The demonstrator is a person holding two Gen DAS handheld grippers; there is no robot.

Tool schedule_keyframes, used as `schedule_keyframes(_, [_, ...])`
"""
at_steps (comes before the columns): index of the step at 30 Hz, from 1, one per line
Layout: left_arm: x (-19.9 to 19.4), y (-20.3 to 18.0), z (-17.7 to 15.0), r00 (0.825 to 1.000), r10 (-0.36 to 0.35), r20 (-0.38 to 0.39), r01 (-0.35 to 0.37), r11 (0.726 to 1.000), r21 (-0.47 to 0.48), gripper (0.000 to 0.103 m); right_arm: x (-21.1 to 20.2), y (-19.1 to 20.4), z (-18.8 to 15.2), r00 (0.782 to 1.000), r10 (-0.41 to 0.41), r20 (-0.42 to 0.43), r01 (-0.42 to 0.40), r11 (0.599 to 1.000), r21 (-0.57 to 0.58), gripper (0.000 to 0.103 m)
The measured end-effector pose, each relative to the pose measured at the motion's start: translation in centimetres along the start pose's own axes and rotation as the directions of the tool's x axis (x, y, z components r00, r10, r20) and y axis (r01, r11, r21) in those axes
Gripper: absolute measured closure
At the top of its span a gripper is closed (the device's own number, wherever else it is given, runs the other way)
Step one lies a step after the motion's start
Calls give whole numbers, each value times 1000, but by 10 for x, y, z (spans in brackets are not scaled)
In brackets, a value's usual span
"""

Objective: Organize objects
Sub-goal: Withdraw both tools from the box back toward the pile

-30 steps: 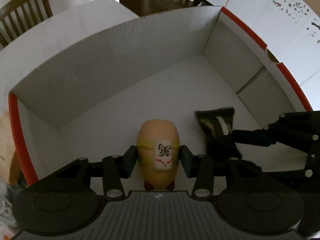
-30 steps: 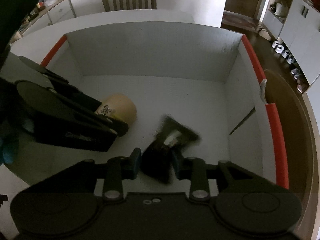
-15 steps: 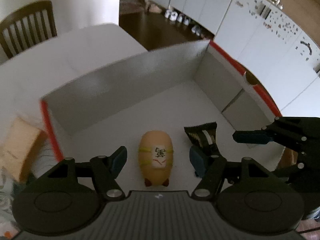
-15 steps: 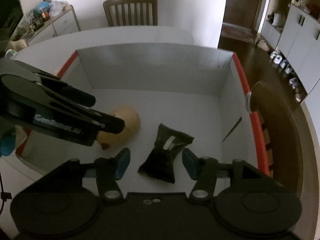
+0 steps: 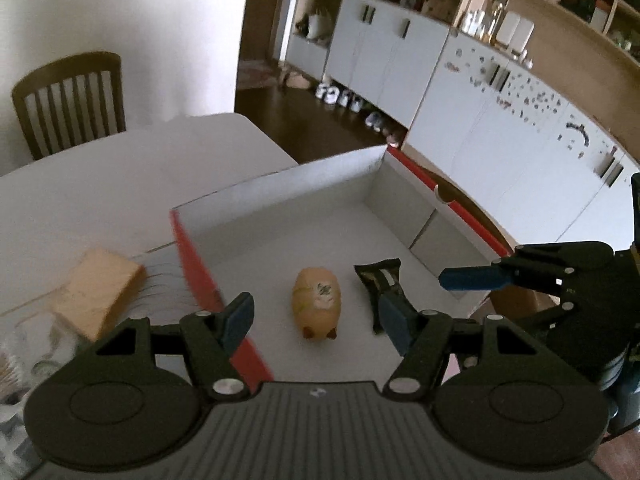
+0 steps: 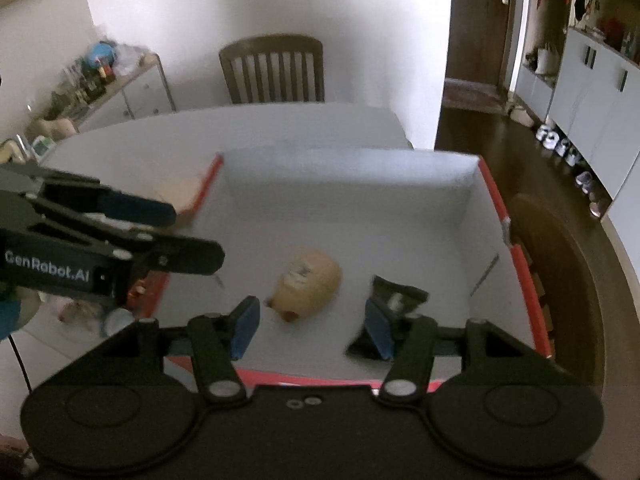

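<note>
- Left gripper [image 5: 316,320] and right gripper [image 6: 312,326] are hovering with fingers spread, holding nothing.
- Toy pig [image 5: 317,302] and dark packet [image 5: 382,284] are lying inside the box [image 5: 280,188].
- The box is sitting on a white table [image 5: 120,176], beside a wooden chair [image 5: 70,102].

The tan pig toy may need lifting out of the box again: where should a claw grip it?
Grip the tan pig toy across its rounded flanks at mid-body, coming straight down from above. It lies lengthwise on the box floor, with space on both sides, apart from the dark packet.
</note>
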State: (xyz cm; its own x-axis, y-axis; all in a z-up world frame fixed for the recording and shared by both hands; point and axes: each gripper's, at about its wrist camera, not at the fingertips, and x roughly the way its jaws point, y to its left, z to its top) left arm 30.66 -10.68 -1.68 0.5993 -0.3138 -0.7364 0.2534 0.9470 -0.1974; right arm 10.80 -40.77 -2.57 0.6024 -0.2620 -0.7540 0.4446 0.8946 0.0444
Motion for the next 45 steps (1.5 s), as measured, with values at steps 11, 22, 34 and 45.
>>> schedule_keyframes(11, [-81,67,-52,996,64,64,-61,997,-47,29,-14,82,4,996,68,62,-65,997,-52,35])
schedule_keyframes(22, [-133,141,-107,987,147,64,-140,985,-100,29,7,168,-1,995,91,41,-88,994,-66,32])
schedule_keyframes(34, [-150,199,-160,982,189,22,-185,976,-118,14,33,230,-19,999,45,13,-45,999,-19,19])
schedule_keyframes(45, [-136,237,-202,972,232,-28,-234,964,-125,0,67,249,-36,997,-71,-24,71,997,10,17])
